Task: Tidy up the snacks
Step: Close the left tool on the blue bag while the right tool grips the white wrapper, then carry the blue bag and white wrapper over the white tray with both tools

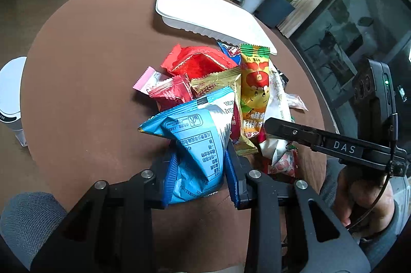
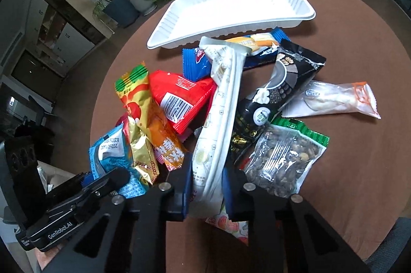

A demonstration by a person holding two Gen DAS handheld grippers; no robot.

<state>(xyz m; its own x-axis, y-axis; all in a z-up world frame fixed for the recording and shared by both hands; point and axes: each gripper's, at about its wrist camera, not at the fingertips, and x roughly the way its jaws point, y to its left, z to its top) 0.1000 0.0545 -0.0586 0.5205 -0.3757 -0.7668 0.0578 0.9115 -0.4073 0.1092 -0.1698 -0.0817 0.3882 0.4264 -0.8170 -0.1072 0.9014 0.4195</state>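
Note:
A heap of snack packets lies on the round brown table (image 1: 90,67). My left gripper (image 1: 199,170) is shut on a light blue packet (image 1: 197,134) at the near side of the heap. My right gripper (image 2: 206,185) is shut on a long white packet (image 2: 221,113) that runs up across the heap. The right gripper also shows in the left wrist view (image 1: 272,126), beside the white packet (image 1: 276,103). An empty white ribbed tray (image 2: 231,8) stands just beyond the heap; it also shows in the left wrist view (image 1: 205,13).
The heap holds a red packet (image 2: 179,100), a yellow-orange packet (image 2: 143,108), a black packet (image 2: 277,90), a clear nut bag (image 2: 282,162), a blue bar (image 2: 244,52) and a clear white pouch (image 2: 334,100). A white bin (image 1: 11,98) stands left of the table.

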